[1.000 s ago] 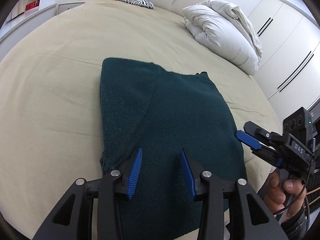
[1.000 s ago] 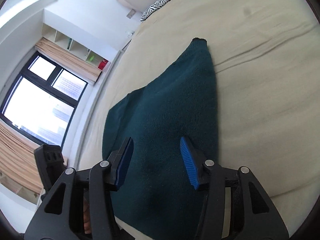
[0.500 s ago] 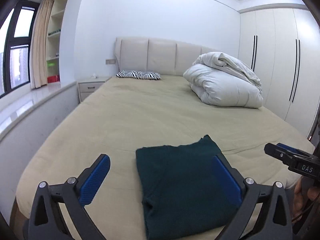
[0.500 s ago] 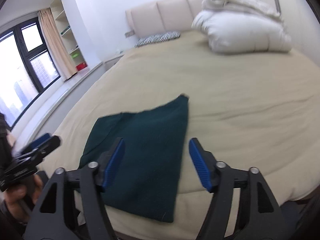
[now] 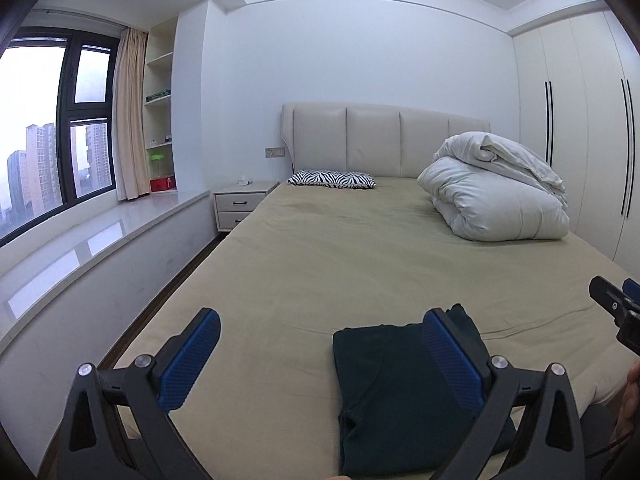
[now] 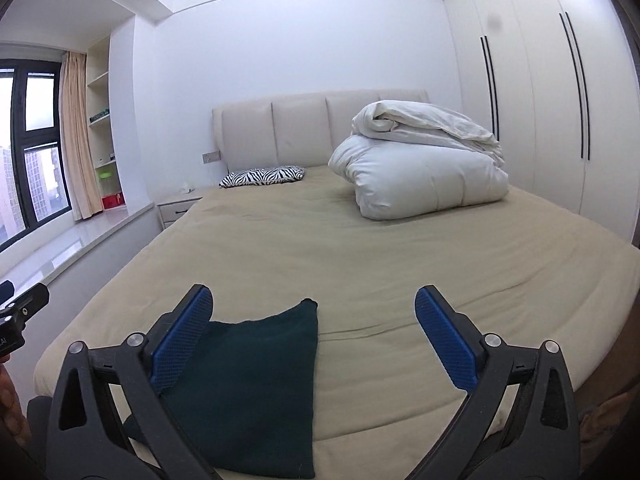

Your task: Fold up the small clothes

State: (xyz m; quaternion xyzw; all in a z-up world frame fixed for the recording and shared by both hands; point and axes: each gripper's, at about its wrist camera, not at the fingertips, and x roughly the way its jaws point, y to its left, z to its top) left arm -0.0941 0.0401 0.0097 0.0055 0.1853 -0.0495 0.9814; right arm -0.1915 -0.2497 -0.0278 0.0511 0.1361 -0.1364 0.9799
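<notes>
A dark green knitted garment (image 5: 394, 396) lies folded flat near the foot edge of the beige bed (image 5: 360, 256); it also shows in the right wrist view (image 6: 256, 384). My left gripper (image 5: 320, 360) is open wide and empty, held back above the foot of the bed, left of the garment. My right gripper (image 6: 314, 340) is open wide and empty, held above the garment's right edge. The right gripper's tip (image 5: 616, 312) shows at the right of the left wrist view, and the left gripper's tip (image 6: 20, 312) at the left of the right wrist view.
A rolled white duvet (image 5: 500, 196) and a zebra pillow (image 5: 332, 179) lie at the head of the bed. A bedside cabinet (image 5: 240, 208) and window ledge (image 5: 80, 240) run along the left. Wardrobes (image 6: 540, 92) stand on the right.
Both grippers have lifted and pulled back from the garment and opened wider. The views went from looking down on the cloth to looking level across the room.
</notes>
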